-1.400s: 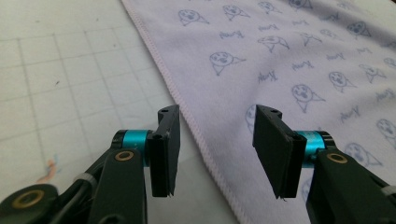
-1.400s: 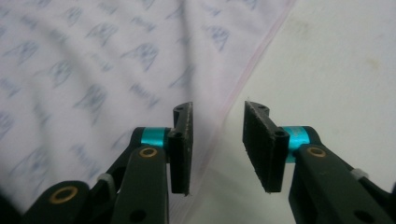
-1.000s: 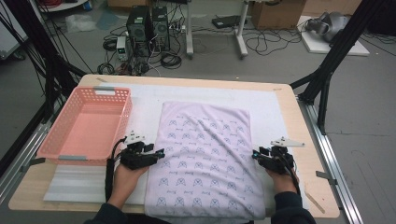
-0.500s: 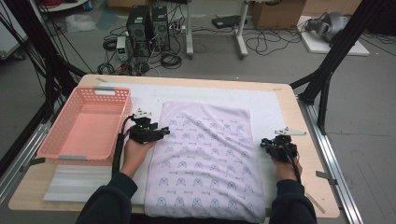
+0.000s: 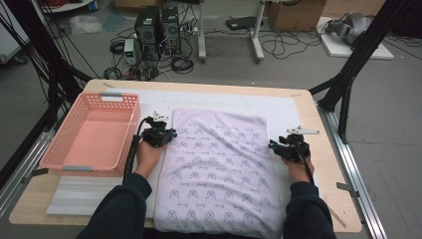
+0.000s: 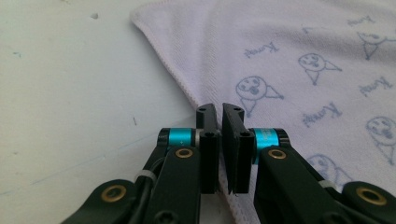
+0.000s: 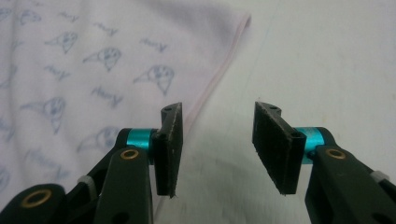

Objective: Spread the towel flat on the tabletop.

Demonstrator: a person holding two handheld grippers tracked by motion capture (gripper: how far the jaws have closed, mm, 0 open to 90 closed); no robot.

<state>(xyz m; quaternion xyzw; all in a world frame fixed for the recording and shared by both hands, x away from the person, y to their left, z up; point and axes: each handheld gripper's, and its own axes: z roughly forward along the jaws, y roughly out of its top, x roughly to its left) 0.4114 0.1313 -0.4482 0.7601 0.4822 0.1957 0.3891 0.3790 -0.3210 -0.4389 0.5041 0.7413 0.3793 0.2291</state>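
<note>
From the high view, a pale lilac towel printed with small blue figures lies flat on the white mat, with a pink basket to its left; the left gripper sits at the towel's left edge and the right gripper at its right edge. In the left gripper view, the jaws have just closed and pinch the towel's hemmed edge; blue script beside the cartoon faces is too small to read. In the right gripper view, the jaws have just been opening and stand apart over the mat, just beside the towel's hem, nothing between them
</note>
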